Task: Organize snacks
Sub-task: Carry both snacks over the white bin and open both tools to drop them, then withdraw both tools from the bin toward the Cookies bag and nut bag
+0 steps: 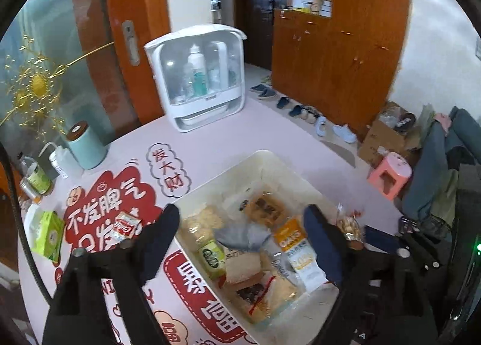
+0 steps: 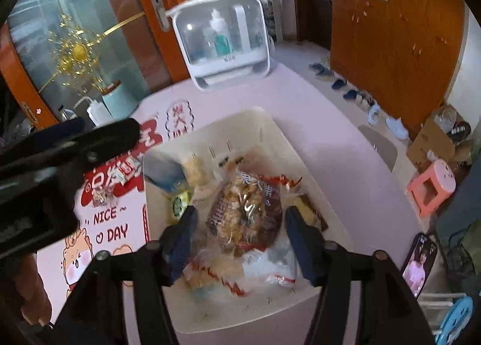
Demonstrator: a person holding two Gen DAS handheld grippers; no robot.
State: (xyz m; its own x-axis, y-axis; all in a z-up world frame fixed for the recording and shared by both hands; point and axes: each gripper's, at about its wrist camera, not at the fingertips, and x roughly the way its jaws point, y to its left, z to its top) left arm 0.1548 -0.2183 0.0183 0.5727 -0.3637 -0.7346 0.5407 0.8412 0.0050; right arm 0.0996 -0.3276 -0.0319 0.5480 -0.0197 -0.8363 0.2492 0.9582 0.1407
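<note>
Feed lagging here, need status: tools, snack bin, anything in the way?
Left tool open, empty, over the bin. Right tool open around a clear snack bag, pads off it. Loose packets remain on the table. Nothing blocking.

Dim indoor light, perhaps motion-blurred, fisheye-warped edges

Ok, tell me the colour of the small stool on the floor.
Pink stool, clearest in the left wrist view.

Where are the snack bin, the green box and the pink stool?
snack bin (image 1: 264,156), left wrist view, far rim.
green box (image 1: 49,235), left wrist view, its front face.
pink stool (image 2: 440,175), right wrist view, the seat top.
</note>
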